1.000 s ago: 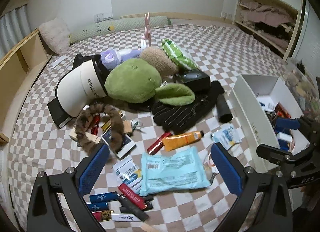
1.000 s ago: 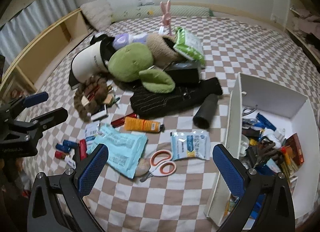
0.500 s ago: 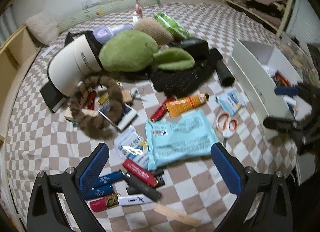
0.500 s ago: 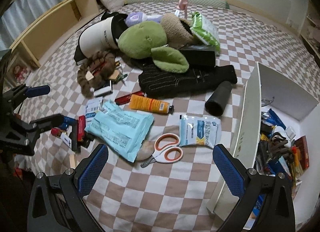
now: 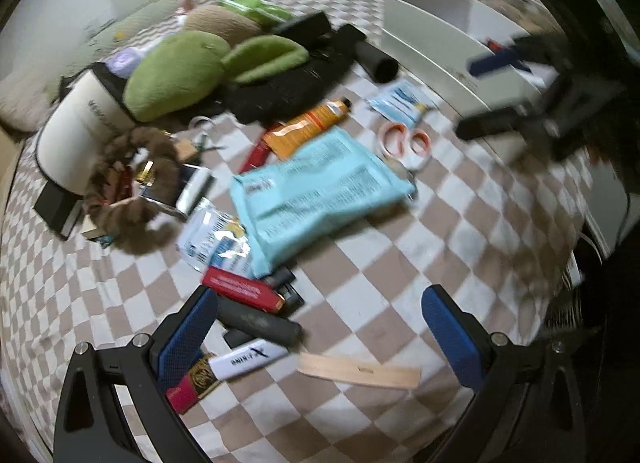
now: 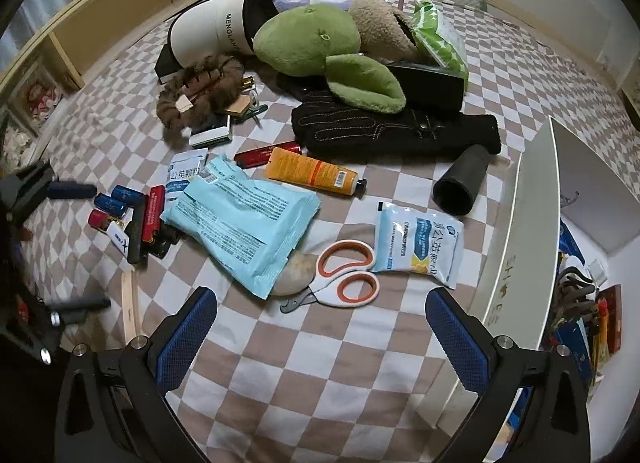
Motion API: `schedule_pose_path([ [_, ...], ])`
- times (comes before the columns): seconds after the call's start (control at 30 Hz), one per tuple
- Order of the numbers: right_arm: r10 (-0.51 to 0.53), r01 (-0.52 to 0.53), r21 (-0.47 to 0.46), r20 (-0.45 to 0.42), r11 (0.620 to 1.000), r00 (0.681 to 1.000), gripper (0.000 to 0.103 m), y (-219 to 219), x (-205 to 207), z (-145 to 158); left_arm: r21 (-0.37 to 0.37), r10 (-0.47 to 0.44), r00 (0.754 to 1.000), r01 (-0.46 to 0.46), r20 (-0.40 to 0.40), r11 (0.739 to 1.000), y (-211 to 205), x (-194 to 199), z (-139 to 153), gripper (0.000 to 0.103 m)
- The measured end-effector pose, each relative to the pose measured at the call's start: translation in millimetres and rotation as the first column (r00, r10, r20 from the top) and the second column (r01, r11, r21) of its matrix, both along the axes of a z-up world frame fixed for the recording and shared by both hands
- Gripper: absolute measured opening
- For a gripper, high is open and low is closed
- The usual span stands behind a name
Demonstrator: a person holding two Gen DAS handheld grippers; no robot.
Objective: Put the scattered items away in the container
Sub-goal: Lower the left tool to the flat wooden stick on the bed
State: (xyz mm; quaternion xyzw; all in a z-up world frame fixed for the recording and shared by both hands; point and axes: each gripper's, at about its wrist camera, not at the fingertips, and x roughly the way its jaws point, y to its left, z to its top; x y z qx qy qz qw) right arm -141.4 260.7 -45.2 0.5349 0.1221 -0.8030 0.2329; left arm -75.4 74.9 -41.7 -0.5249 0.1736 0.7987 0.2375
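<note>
Scattered items lie on a checkered bedspread. My left gripper (image 5: pixel 318 327) is open, low over a cluster of lighters: a red one (image 5: pixel 242 289), a black one (image 5: pixel 260 325) and a white one (image 5: pixel 248 359), with a wooden stick (image 5: pixel 358 371) between the fingers. My right gripper (image 6: pixel 322 327) is open just short of the orange-handled scissors (image 6: pixel 344 275) and a white-blue sachet (image 6: pixel 420 247). A light-blue packet (image 6: pixel 240 219) and an orange tube (image 6: pixel 312 173) lie further in. The white container (image 6: pixel 516 231) stands at the right, holding several small items.
A heap at the back holds a green plush (image 6: pixel 308 39), a white cap (image 6: pixel 208 29), a black glove (image 6: pixel 392 129), a brown furry band (image 6: pixel 200 95) and a black tube (image 6: pixel 460 183). A wooden bed frame (image 6: pixel 80 35) runs along the left.
My left gripper has dropped lower and swung toward the lighters, which now sit between its fingers. My right gripper has moved forward and down toward the scissors. Both stayed open.
</note>
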Motion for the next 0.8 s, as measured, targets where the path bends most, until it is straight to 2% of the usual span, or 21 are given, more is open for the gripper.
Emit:
schedule_pose_path([
  [0.17,-0.001,0.001,0.013,0.016,1.000,1.000,0.103,-8,0,-1,0.035,-0.104,0.992,0.102,0.067,0.994,0,20,-14,0.103],
  [0.3,0.007,-0.008,0.024,0.019,1.000,1.000,0.103,-16,2,-1,0.067,-0.158,0.979,0.151,0.129,0.986,-2,34,-29,0.103],
  [0.47,0.023,-0.023,0.022,0.024,1.000,0.999,0.103,-26,4,-1,0.102,-0.176,0.965,0.158,0.195,0.982,-5,42,-44,0.103],
  [0.8,0.054,-0.055,0.025,0.042,0.998,0.998,0.103,-43,2,-9,0.083,-0.149,0.958,0.133,0.244,0.988,-8,32,-69,0.103],
])
